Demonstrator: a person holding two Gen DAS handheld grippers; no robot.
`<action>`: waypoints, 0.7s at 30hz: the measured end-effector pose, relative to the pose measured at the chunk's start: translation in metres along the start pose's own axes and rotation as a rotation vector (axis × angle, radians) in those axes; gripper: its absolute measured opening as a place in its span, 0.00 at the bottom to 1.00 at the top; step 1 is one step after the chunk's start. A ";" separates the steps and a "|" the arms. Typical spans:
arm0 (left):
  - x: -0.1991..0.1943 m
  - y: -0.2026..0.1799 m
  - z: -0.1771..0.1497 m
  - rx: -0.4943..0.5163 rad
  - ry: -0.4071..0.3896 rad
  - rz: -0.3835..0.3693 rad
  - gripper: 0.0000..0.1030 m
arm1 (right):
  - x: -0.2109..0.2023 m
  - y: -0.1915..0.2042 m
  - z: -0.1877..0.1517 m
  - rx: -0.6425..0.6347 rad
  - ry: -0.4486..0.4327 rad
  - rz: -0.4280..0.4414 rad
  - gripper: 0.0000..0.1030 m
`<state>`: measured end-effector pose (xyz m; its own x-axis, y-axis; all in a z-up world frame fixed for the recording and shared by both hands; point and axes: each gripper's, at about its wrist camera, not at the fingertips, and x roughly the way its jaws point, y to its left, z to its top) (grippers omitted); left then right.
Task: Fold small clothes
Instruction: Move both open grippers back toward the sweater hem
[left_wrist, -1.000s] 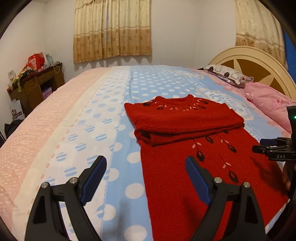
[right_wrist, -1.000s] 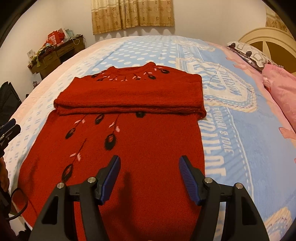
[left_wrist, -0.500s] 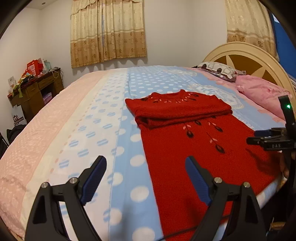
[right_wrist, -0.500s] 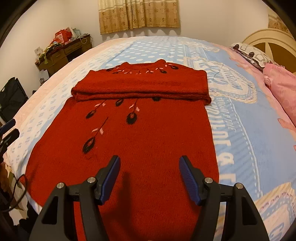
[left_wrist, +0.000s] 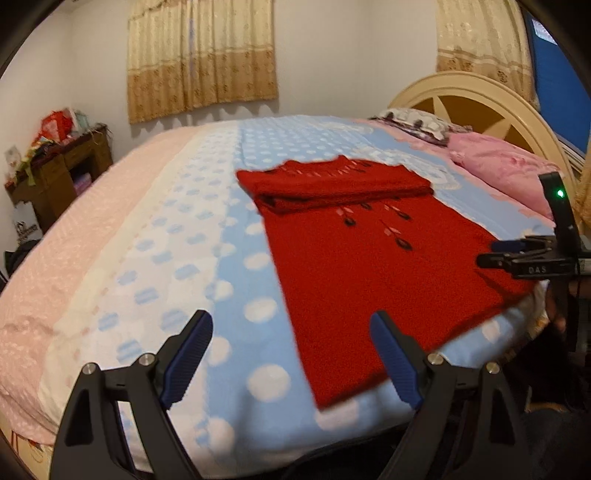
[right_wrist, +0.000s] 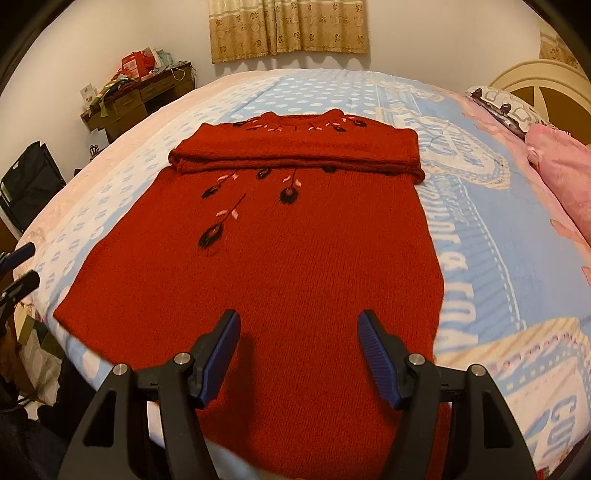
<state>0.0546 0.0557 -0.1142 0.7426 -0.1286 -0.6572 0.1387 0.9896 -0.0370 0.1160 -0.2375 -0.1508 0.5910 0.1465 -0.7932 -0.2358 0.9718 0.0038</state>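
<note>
Hovering with both sets of jaws spread and empty, right gripper (right_wrist: 297, 354) sits over the red sweater's (right_wrist: 295, 251) hem, which runs lengthwise toward the far collar, left gripper (left_wrist: 291, 363) beside its corner.

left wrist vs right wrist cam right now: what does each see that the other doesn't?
Left wrist only: the right gripper from the side at the frame's right edge, a green light above it, and the pink side of the bedspread.

Right wrist only: the printed lettering on the bedspread, a black bag by the wall, and the left gripper's fingertips at the left edge.

Both: the red sweater with its sleeves folded across the chest, the pink pillow, the cluttered desk, the curtains, and each camera's own open, empty jaws.
</note>
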 end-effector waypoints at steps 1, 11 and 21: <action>0.001 -0.002 -0.003 0.004 0.005 -0.002 0.87 | -0.004 0.001 -0.004 -0.004 0.000 -0.005 0.65; 0.030 -0.003 -0.017 -0.057 0.094 -0.028 0.87 | -0.048 -0.028 -0.042 0.060 -0.018 -0.052 0.65; 0.041 -0.003 -0.021 -0.088 0.132 -0.085 0.70 | -0.055 -0.047 -0.051 0.133 -0.033 -0.043 0.65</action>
<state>0.0705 0.0484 -0.1567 0.6373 -0.2082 -0.7420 0.1351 0.9781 -0.1584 0.0553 -0.3008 -0.1387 0.6237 0.1075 -0.7742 -0.1060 0.9930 0.0525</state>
